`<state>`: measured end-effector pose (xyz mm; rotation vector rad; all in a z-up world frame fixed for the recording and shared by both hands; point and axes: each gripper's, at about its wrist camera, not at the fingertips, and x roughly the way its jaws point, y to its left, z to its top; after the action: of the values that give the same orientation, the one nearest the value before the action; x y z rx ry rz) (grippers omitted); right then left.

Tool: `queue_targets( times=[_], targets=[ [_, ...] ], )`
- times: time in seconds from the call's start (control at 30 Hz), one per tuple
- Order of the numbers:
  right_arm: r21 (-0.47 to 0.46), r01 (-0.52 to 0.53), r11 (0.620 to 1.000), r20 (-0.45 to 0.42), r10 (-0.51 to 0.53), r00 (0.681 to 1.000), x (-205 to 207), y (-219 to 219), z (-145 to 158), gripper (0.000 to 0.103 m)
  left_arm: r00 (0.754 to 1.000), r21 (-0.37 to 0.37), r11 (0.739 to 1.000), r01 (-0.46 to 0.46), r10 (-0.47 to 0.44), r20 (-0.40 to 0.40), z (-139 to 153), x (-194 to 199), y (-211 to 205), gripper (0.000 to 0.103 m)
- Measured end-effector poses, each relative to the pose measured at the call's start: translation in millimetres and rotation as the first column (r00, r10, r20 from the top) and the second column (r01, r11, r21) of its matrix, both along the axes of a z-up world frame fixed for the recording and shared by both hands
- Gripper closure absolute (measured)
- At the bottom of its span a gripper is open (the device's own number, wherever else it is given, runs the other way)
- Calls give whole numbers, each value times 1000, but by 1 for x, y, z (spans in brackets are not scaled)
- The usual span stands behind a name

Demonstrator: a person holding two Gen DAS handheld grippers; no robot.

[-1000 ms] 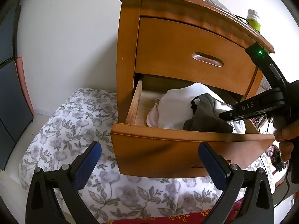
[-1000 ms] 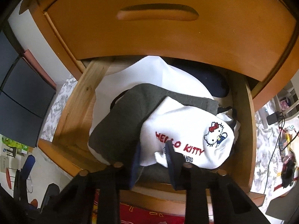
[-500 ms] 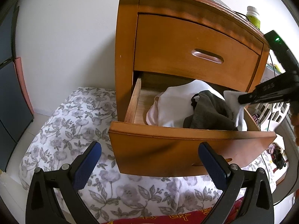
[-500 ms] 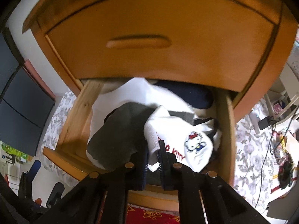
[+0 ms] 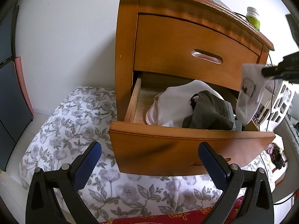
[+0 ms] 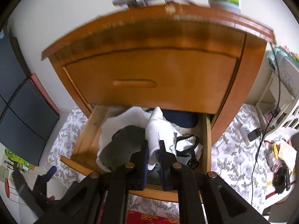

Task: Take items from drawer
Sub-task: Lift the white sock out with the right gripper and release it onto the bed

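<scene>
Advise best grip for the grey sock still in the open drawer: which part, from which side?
Pinch the raised dark cuff end of the grey sock, coming from above over the open drawer front. It lies on top of the white garment, so that bunched hump likely gives the pads loose fabric; the flatter toe end sits low behind the front panel.

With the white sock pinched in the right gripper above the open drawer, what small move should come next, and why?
Probably keep lifting the right gripper up and back from the nightstand. It is shut on the white sock, but the sock's lower end hangs down to the open drawer beside the grey garment. A little more height should free it before it is carried aside. The left gripper hangs open, idle.
</scene>
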<state>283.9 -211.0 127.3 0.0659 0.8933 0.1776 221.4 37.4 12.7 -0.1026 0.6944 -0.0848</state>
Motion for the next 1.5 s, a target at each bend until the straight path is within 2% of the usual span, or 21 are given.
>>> queue_targets(
  times=[0.33, 0.5, 0.7, 0.97, 1.23, 1.5],
  targets=[
    [-12, -95, 995, 132, 95, 987, -53, 18, 65, 93, 1000, 0, 1000, -12, 12, 7, 12, -7, 4, 0],
    [-37, -132, 991, 123, 136, 983, -78, 28, 72, 93, 1000, 5, 1000, -24, 24, 3, 17, -10, 8, 0],
    [-41, -195, 980, 66, 197, 978, -99, 40, 50, 93, 999, 8, 999, -34, 34, -1, 21, -14, 14, 0],
    [-61, -261, 963, -58, 258, 965, -108, 59, 4, 93, 1000, 26, 1000, -11, 12, -19, 19, -15, 11, 0],
    [-86, -303, 949, -192, 283, 940, -100, 75, -51, 93, 1000, 26, 1000, -5, 6, -17, 17, -14, 11, 0],
    [-150, -312, 938, -293, 259, 920, -82, 87, -113, 93, 1000, 26, 1000, -1, 1, -5, 18, -14, 11, 0]
  ],
)
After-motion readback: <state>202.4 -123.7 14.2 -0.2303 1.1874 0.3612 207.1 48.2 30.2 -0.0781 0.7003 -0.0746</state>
